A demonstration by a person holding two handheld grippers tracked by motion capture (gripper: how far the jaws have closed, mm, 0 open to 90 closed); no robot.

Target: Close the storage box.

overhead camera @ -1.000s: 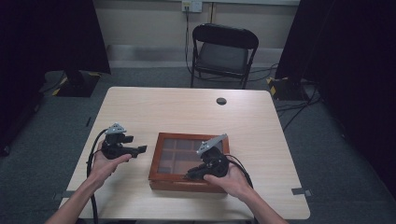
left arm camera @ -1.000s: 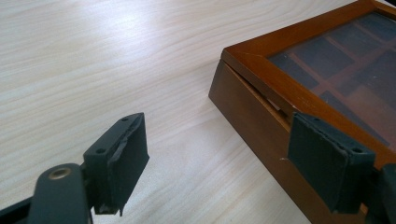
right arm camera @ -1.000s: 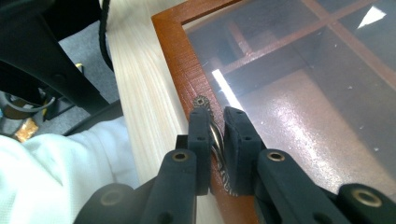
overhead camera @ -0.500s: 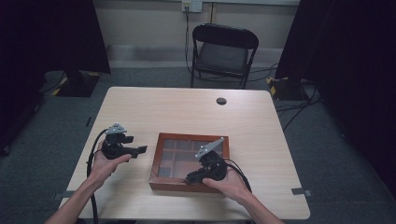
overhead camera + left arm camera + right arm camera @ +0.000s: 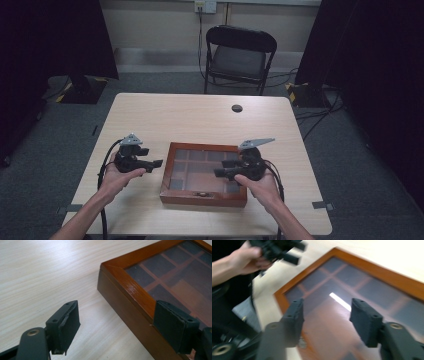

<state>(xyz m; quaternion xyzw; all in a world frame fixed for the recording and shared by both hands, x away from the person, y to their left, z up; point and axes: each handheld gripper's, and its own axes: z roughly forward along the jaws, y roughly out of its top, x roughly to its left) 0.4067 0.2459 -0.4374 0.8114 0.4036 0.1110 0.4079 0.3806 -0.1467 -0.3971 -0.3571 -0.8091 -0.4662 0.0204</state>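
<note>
The wooden box lay flat near your edge of the table, its long axis running left to right across it, glass lid facing up and a small metal clasp on the front wall toward you. Your left gripper hovered just off the box's left end, jaws spread wide and holding nothing; in the left gripper view the box corner sat between them. Your right gripper hung over the lid's right part, jaws parted too, empty. The right gripper view was blurred, so the compartments under the glass were hard to read. A small dark round thing lay far back on the table, too small to identify. A folding chair stood beyond the far edge.
</note>
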